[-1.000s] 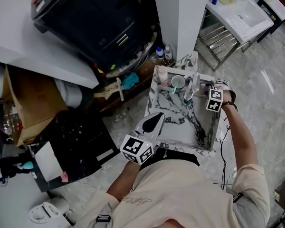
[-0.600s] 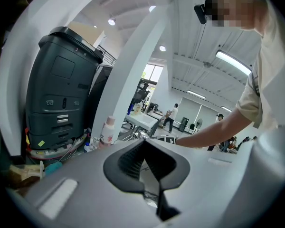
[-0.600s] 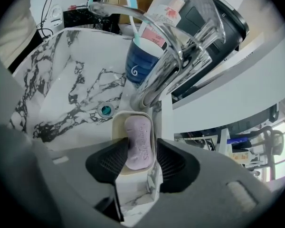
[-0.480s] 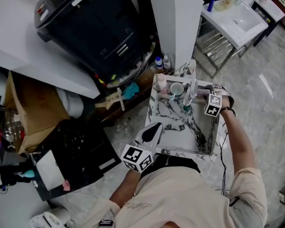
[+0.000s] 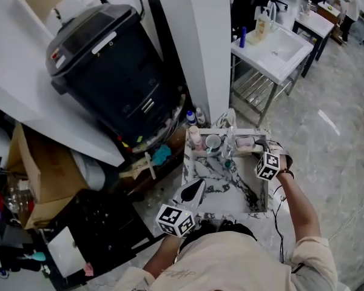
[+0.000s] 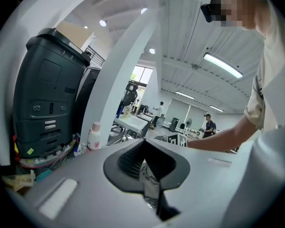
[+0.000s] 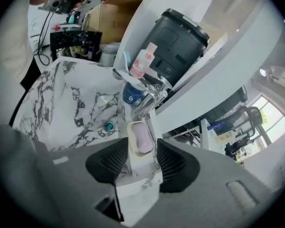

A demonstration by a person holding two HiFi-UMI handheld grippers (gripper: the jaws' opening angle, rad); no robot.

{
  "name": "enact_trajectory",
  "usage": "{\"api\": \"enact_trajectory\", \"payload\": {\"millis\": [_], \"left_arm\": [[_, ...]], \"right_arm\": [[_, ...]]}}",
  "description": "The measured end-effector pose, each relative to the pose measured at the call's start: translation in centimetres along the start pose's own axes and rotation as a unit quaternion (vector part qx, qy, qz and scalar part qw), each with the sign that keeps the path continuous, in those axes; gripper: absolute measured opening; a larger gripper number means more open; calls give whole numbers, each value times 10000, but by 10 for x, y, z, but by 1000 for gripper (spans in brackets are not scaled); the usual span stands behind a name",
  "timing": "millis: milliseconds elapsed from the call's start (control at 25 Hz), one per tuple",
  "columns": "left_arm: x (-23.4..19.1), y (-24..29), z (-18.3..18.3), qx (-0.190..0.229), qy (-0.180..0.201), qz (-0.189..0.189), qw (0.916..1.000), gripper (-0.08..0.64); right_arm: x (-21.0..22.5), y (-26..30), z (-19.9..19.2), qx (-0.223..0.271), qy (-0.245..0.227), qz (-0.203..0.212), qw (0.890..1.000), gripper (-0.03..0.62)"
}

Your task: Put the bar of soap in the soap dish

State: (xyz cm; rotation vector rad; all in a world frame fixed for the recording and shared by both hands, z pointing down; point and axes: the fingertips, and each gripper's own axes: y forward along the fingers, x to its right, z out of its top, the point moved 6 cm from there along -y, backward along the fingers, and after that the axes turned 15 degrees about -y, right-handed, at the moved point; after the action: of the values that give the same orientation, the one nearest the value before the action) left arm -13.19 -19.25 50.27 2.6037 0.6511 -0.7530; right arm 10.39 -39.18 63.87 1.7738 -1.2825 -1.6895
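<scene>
Clutter crowds this workshop corner: a large black machine [image 5: 112,71] on a white counter, cardboard boxes to the left, and a white pillar behind a marble-veined basin [image 5: 221,174] that stands in front of the person. Along the basin's far rim, from left to right, stand a pink bottle [image 7: 141,63], a blue cup [image 7: 131,97] and a chrome faucet [image 7: 152,95]. The soap dish [image 7: 130,137] sits at the right end of that row, probably so it stays within reach of the tap but clear of the bowl. The bar of soap [image 7: 142,134], pale pink, lies flat and lengthwise inside the dish, so the placing looks finished. The right gripper [image 7: 142,144] hangs above the dish and points steeply down at it. Its jaws have just been opening and now stand wide apart, with the dish and bar showing in the gap well beyond them and nothing touching the pads. That fits a release made straight above the dish, which would let the bar settle squarely. The left gripper [image 6: 144,144] hovers near the basin's near-left corner, almost level, with its jaws together on nothing. It seems parked there to stay out of the working hand's way.
</scene>
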Motion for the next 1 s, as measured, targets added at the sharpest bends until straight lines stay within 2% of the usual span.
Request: {"api": "enact_trajectory", "payload": {"millis": [200,360,560,760,1000], "left_arm": [[5,0,3,-125,139,-211,9996,17],[7,2,5,-160,209,-364,9990,17],[13,8,9,-208,344,-611,9973,17],[21,12,6,-328,414,-808,9953,17],[21,15,1,-450,472,-920,9936,17]], "right_arm": [[-19,-56,7,381,988,-402,9936,176],[-38,-98,10,607,1718,-732,9805,142],[-61,-143,17,890,2544,-1204,9554,78],[-75,-178,25,1186,3199,-1642,9255,3],[-88,-207,39,1628,3669,-1920,8956,2]]}}
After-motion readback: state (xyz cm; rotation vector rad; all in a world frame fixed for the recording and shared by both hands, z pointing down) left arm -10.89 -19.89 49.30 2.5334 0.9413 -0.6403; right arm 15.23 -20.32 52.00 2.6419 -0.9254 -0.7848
